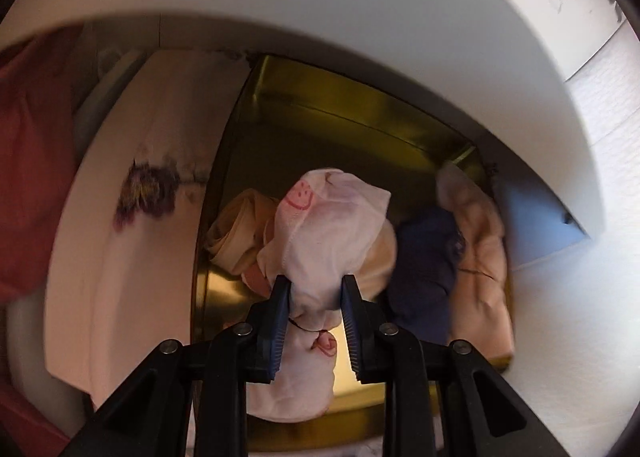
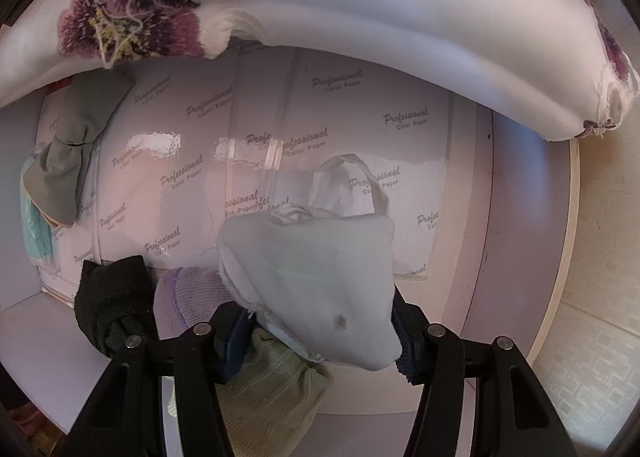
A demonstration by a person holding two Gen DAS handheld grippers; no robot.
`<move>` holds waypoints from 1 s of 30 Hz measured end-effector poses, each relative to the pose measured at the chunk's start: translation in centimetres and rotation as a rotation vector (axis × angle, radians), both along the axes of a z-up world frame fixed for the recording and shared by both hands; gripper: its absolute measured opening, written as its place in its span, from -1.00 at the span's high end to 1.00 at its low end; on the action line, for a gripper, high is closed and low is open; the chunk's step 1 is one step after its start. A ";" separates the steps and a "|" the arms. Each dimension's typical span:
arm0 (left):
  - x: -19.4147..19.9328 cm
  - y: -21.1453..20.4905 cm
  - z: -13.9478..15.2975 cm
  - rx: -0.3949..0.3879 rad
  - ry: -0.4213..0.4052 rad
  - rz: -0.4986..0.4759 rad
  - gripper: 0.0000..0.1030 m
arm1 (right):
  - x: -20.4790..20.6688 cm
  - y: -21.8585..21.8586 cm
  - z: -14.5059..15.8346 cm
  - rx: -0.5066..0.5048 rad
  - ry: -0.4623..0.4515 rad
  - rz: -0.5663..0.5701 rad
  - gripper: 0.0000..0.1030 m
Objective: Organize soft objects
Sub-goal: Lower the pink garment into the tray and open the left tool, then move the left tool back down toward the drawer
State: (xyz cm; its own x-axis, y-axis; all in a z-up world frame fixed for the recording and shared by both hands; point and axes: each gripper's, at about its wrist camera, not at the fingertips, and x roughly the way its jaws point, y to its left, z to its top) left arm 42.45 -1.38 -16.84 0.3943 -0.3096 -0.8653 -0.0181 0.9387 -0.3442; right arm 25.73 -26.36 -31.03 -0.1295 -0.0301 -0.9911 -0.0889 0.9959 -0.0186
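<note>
My left gripper (image 1: 316, 289) is shut on a white sock bundle with pink smiley faces (image 1: 328, 225), held over a gold box (image 1: 340, 113). Inside the box lie a peach sock roll (image 1: 236, 233), a navy bundle (image 1: 424, 257) and a pale pink bundle (image 1: 480, 241). My right gripper (image 2: 320, 321) points down and is shut on a pale grey-white sock bundle (image 2: 308, 269) above a white drawer lined with printed paper (image 2: 180, 177). Below it lie a black sock (image 2: 112, 297), a lilac sock (image 2: 188, 297) and a green sock (image 2: 272, 381).
A white cloth with purple embroidered flowers (image 1: 152, 193) lies left of the gold box and hangs over the drawer's top edge (image 2: 132, 13). A grey sock bundle (image 2: 68, 153) and a teal one (image 2: 36, 225) sit at the drawer's left. Clear plastic dividers (image 2: 276, 153) stand inside. Red fabric (image 1: 32, 161) is far left.
</note>
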 end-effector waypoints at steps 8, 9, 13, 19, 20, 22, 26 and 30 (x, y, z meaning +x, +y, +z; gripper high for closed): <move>0.4 -1.0 1.1 0.059 -0.034 -0.019 0.33 | 0.1 0.0 -0.2 0.004 0.002 0.000 -0.15; -0.1 -0.9 1.3 0.064 -0.039 -0.023 0.32 | 0.1 0.1 -0.3 0.004 0.002 0.001 -0.15; -2.3 -0.4 2.1 0.071 -0.064 -0.025 0.24 | 0.1 0.1 -0.2 0.002 0.003 -0.001 -0.16; -6.7 1.5 3.3 0.071 -0.087 -0.011 0.24 | 0.1 0.0 -0.5 -0.002 0.004 -0.001 -0.17; -7.6 1.8 3.3 0.069 -0.087 -0.008 0.24 | 0.1 0.0 -0.5 -0.004 0.004 0.000 -0.17; -8.4 2.1 3.6 0.071 -0.083 0.002 0.24 | 0.1 0.0 -0.5 -0.003 0.003 -0.003 -0.17; -11.2 3.1 3.4 0.058 -0.066 0.022 0.24 | 0.1 -0.2 -0.6 0.001 0.004 -0.007 -0.17; -14.1 5.4 2.9 0.036 -0.023 0.065 0.24 | 0.0 -0.5 -0.7 0.005 0.006 -0.017 -0.17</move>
